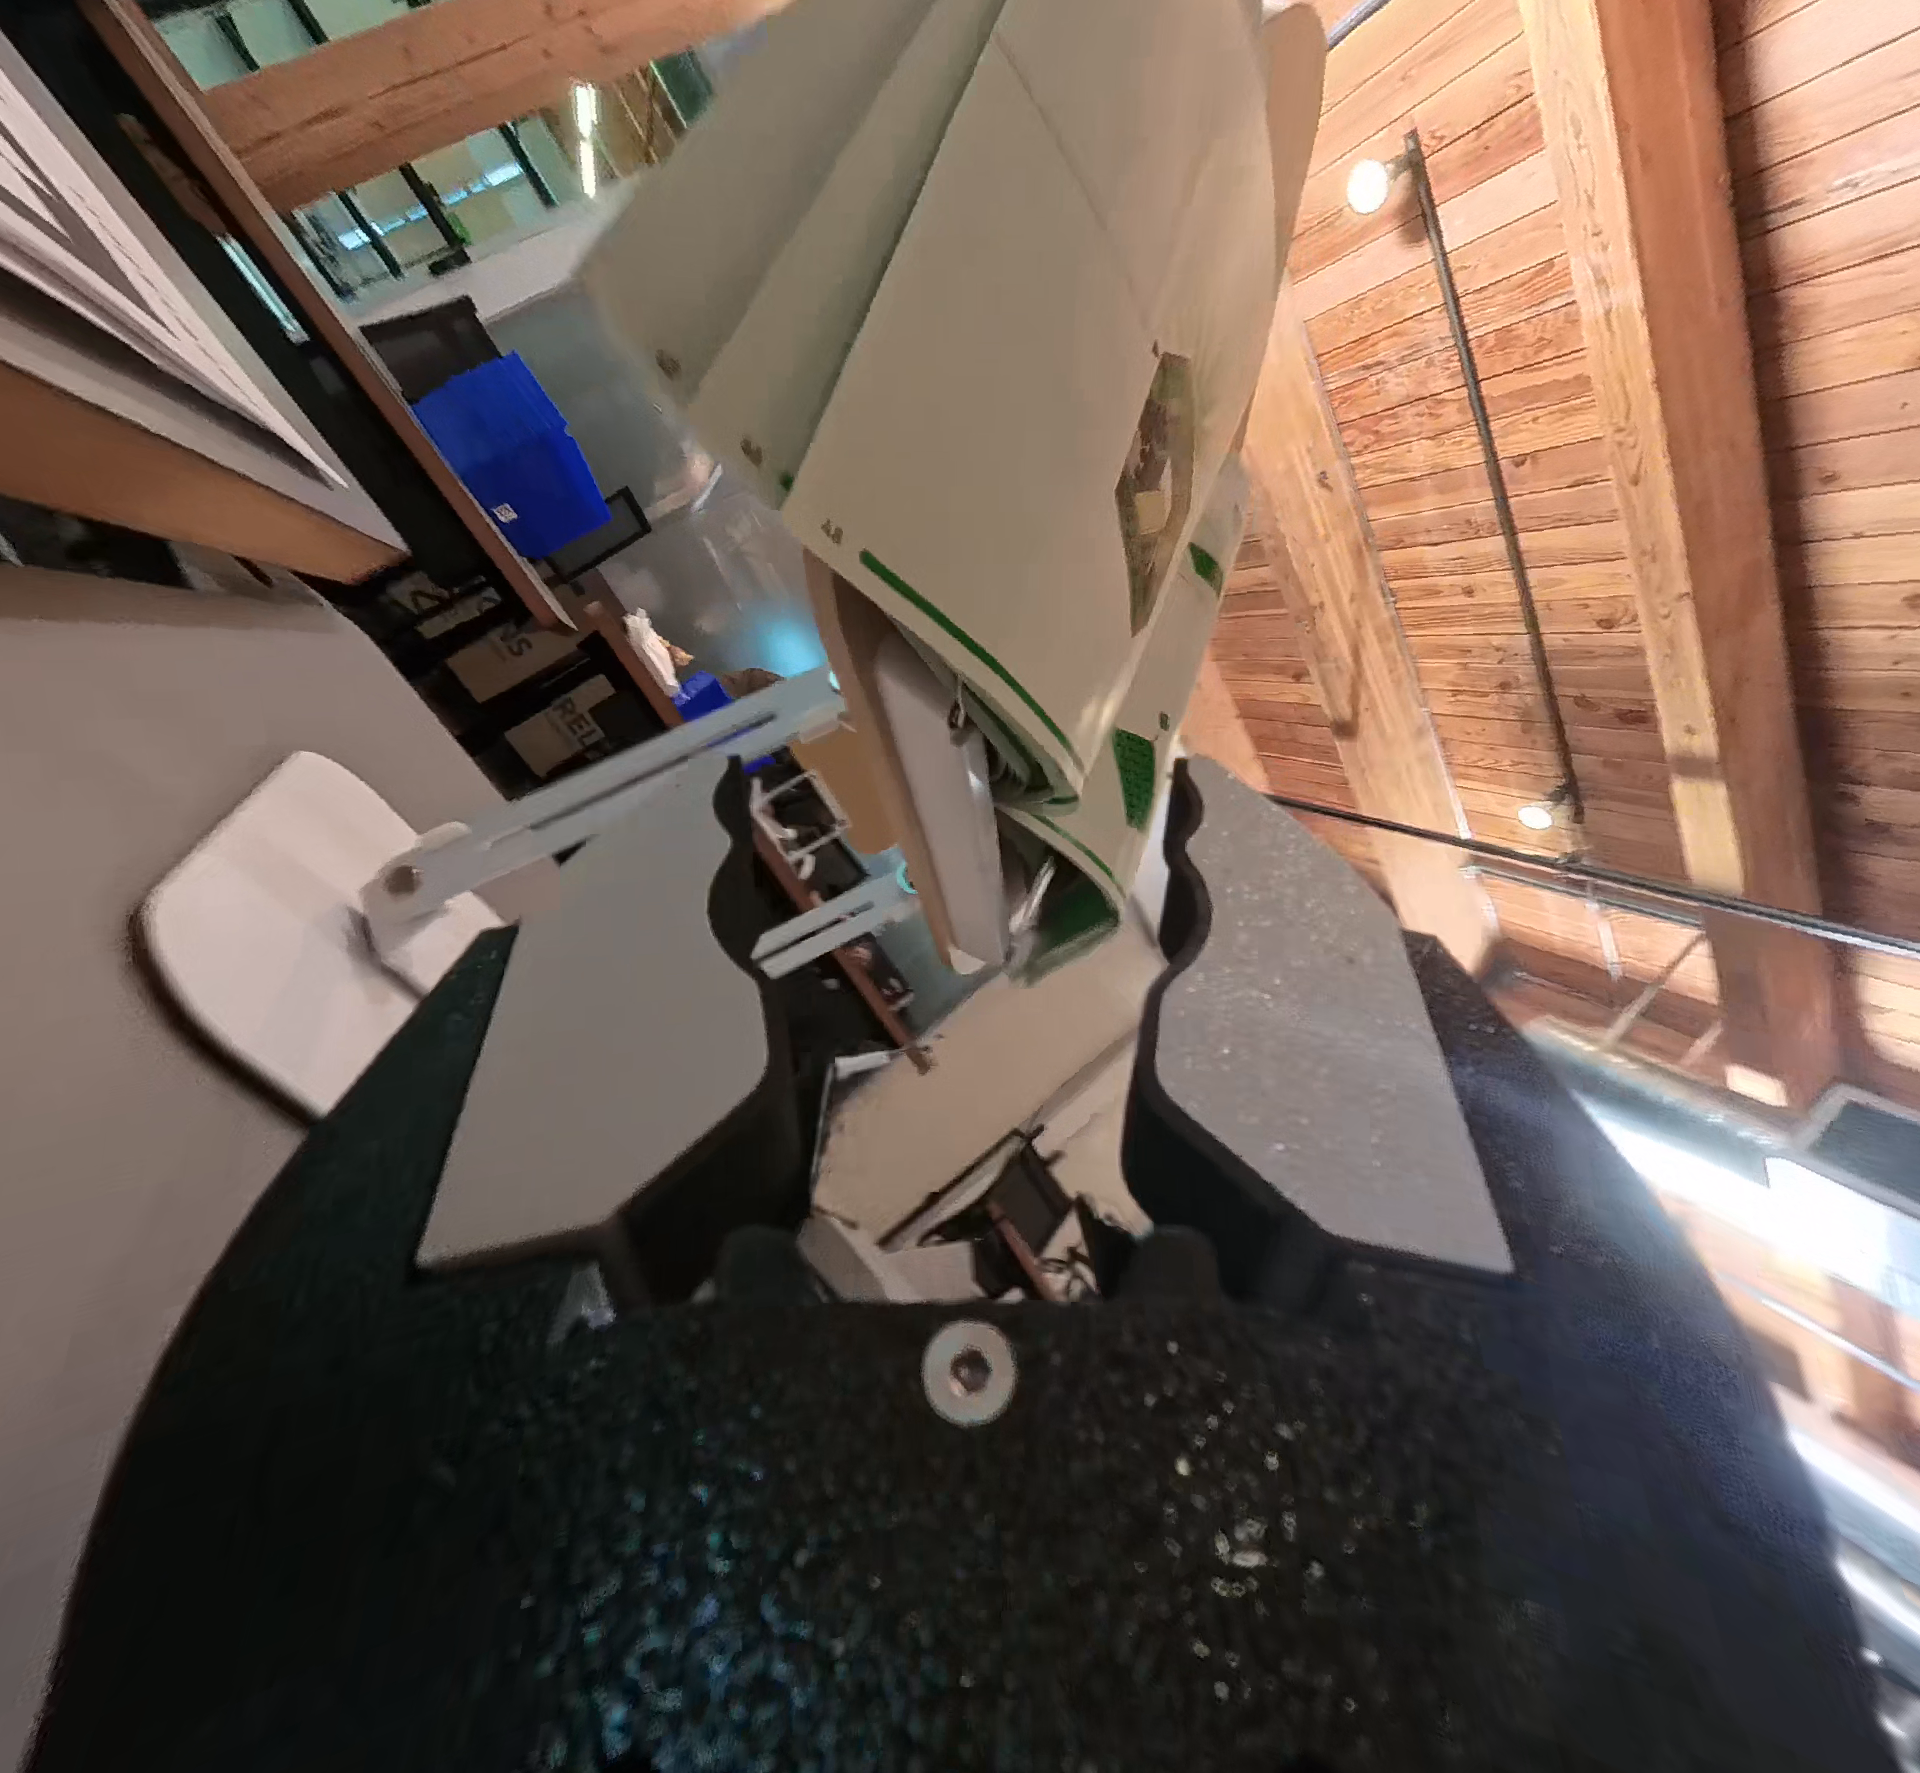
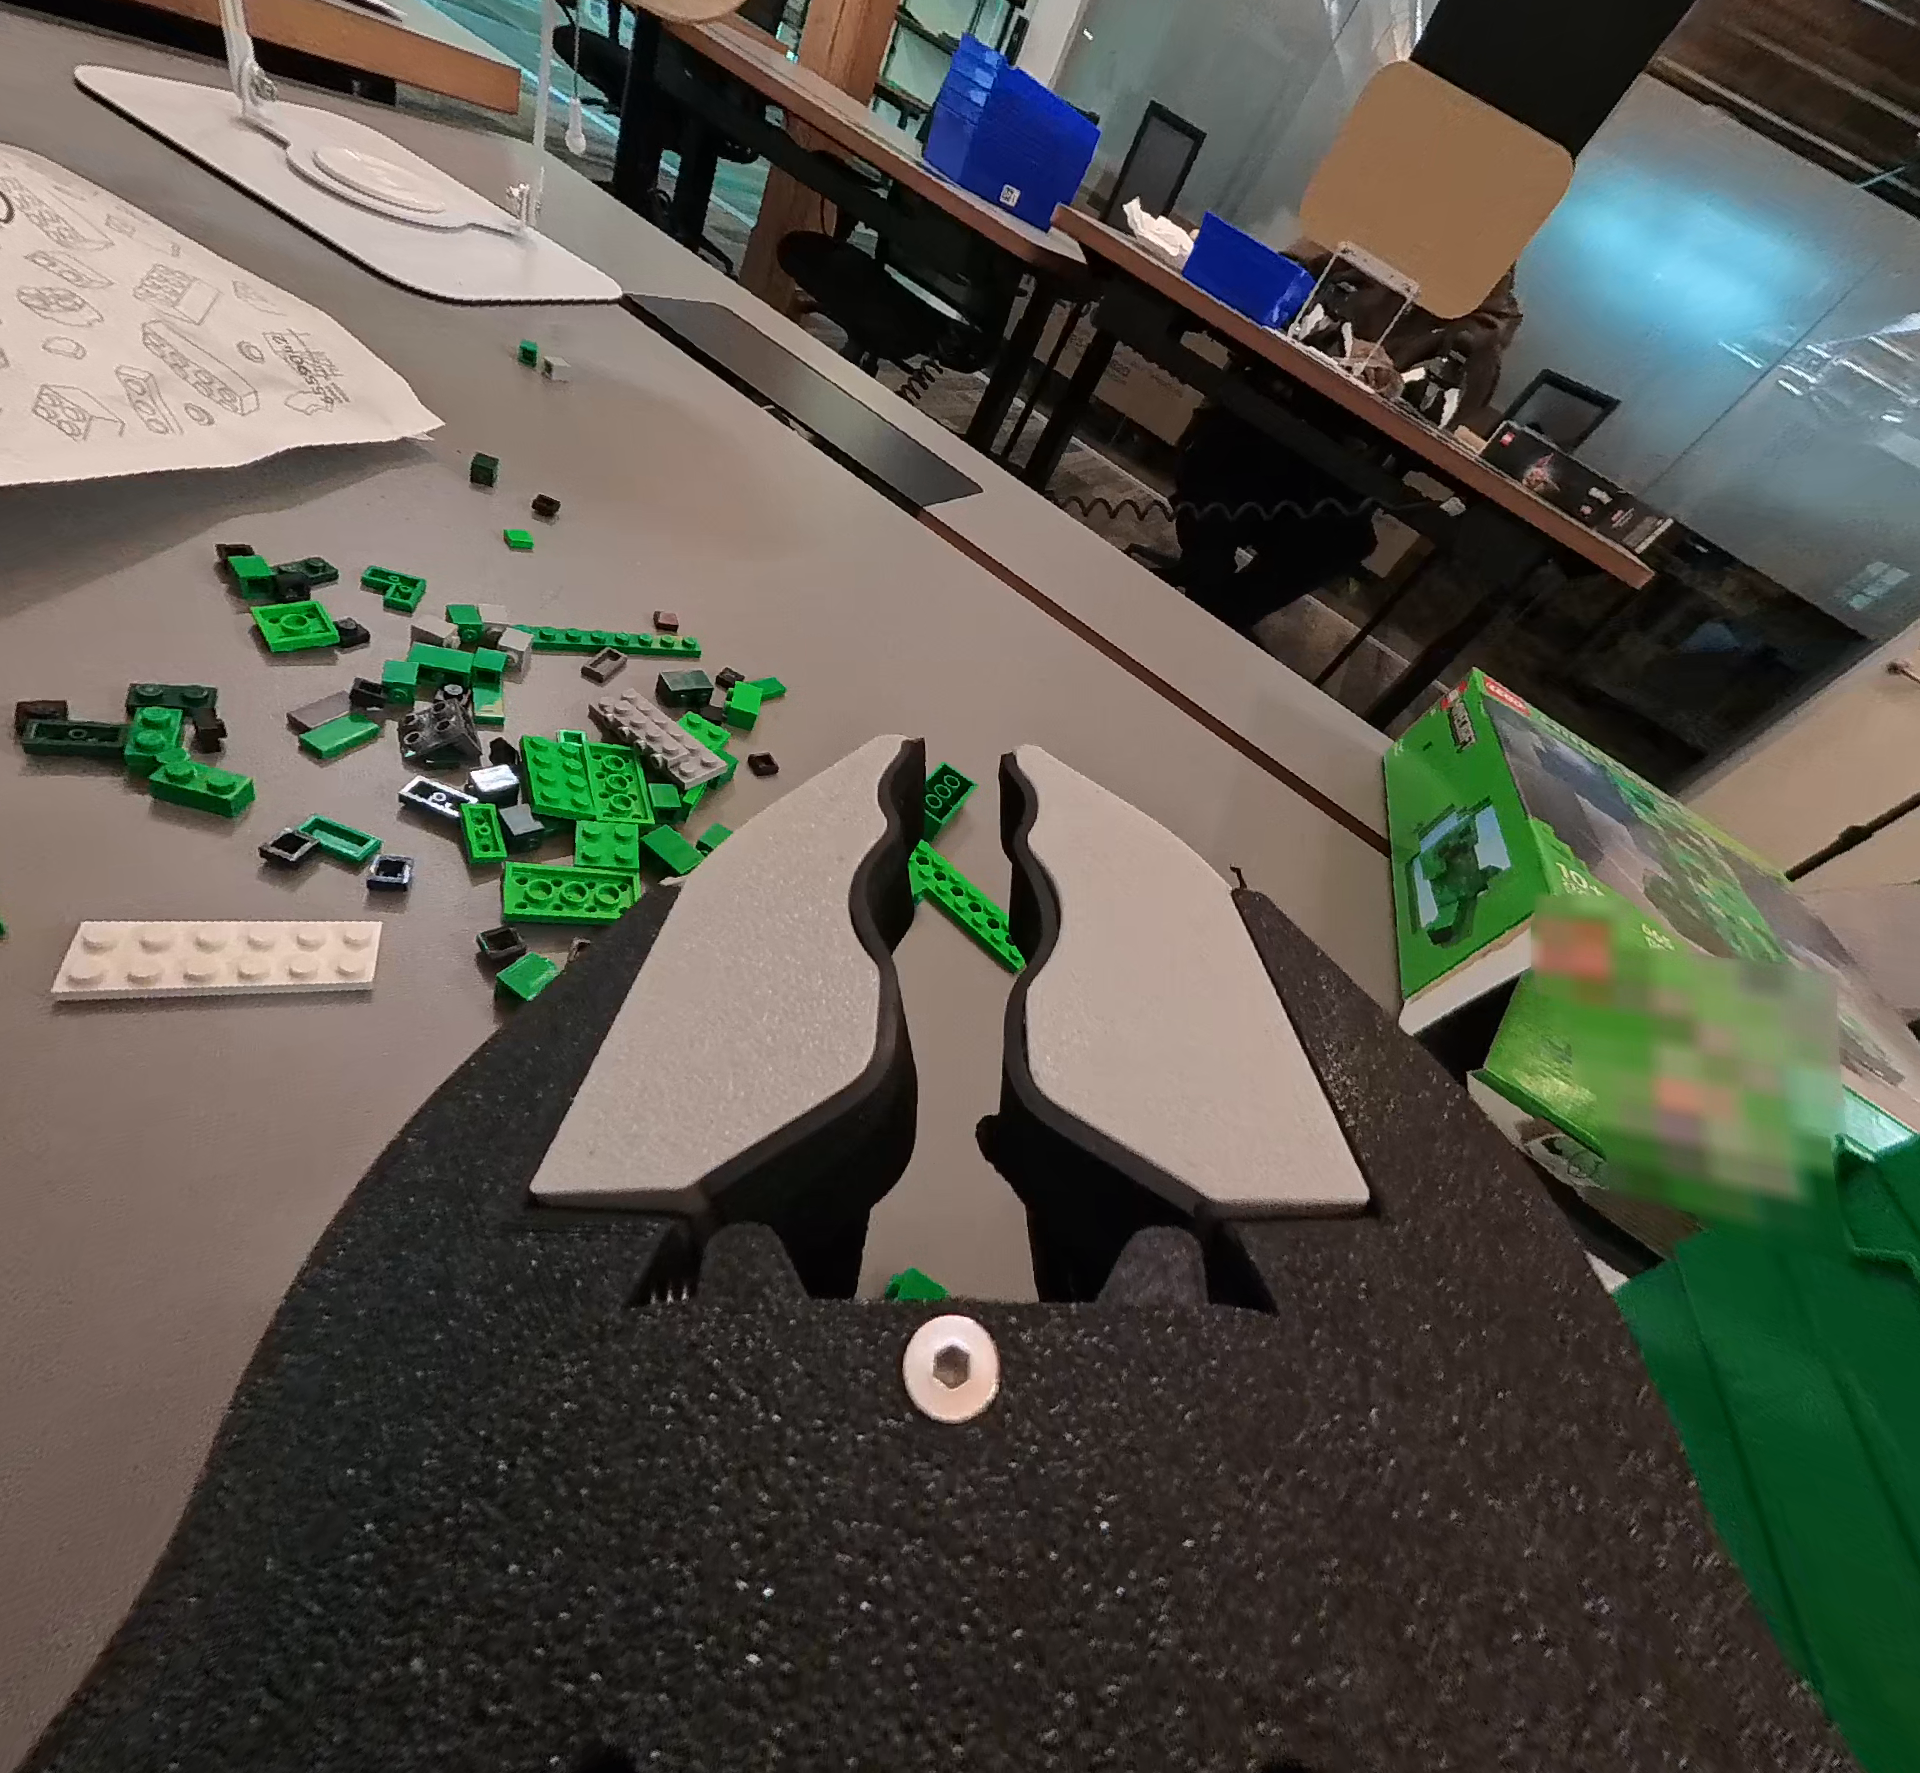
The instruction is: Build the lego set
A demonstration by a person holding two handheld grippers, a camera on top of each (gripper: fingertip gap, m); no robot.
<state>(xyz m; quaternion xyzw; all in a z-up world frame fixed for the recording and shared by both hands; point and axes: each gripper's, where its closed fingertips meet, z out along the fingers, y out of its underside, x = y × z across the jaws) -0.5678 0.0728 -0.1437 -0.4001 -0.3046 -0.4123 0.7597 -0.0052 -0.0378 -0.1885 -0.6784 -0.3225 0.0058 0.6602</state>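
On a grey table (image 2: 727, 497) among desks and timber walls, green bricks (image 2: 582, 778) lie scattered beside a white plate (image 2: 218, 960), its long axis running left-right. Right gripper (image 2: 961, 778) hovers over them, fingers nearly closed, grasping nothing. Left gripper (image 1: 956, 850), raised, appears to pinch the booklet (image 1: 987, 352), pages fanning away from the fingers.
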